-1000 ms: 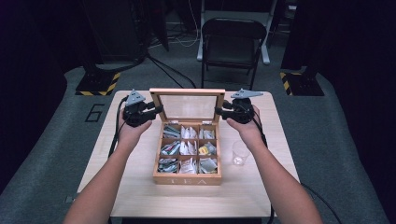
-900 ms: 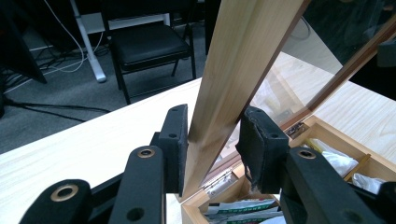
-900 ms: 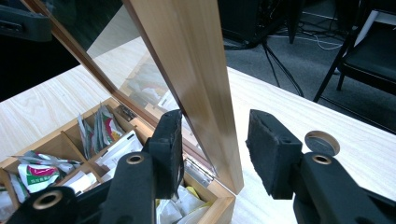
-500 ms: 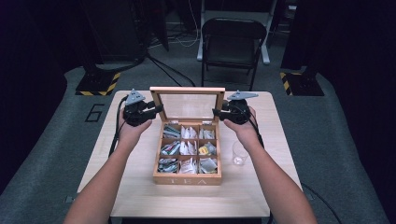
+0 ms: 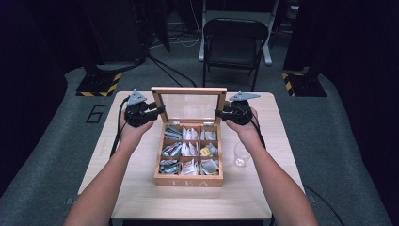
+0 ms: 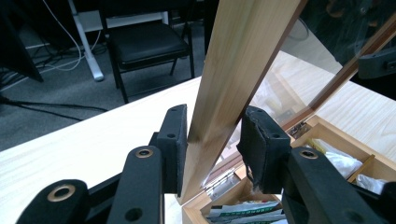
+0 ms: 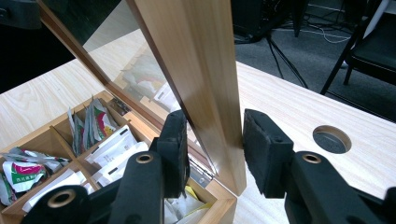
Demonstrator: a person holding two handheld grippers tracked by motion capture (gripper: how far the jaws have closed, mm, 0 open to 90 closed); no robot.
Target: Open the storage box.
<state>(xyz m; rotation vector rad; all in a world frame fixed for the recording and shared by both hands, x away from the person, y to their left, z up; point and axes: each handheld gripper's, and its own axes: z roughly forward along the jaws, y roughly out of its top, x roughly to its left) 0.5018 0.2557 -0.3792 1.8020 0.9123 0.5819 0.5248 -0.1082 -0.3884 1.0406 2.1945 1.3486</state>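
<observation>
**Two tools straddling the raised lid of a tea box**

A wooden tea box (image 5: 189, 157) is sitting near the middle of the pale counter (image 5: 117, 188), its front close to the near edge and marked "TEA". Its glass-paned lid (image 5: 189, 104) is standing upright at the back, hinged along the rear wall.

The left tool (image 5: 157, 112) is reaching in from the lid's left side. In the left gripper view its jaws are standing apart around the lid's wooden side rail (image 6: 233, 84); one pad is touching or nearly touching the wood, while the other is showing a clear gap. The right tool (image 5: 219, 114) is doing the same at the opposite rail (image 7: 201, 79), jaws apart, with a visible gap on the outer side.

Bare counter is lying open to the left of the box and in front of it. To the right, a small clear cup (image 5: 241, 155) is standing just beside the box, under the person's right forearm. A round hole (image 7: 331, 138) is showing in the counter surface beyond the right tool. Behind the counter's far edge a black folding chair (image 5: 235, 40) is standing on the grey floor.

Inside, the box is divided into nine compartments in three rows, each holding tea sachets (image 5: 188, 149): mostly white ones in the middle column, green-printed ones at left.
</observation>
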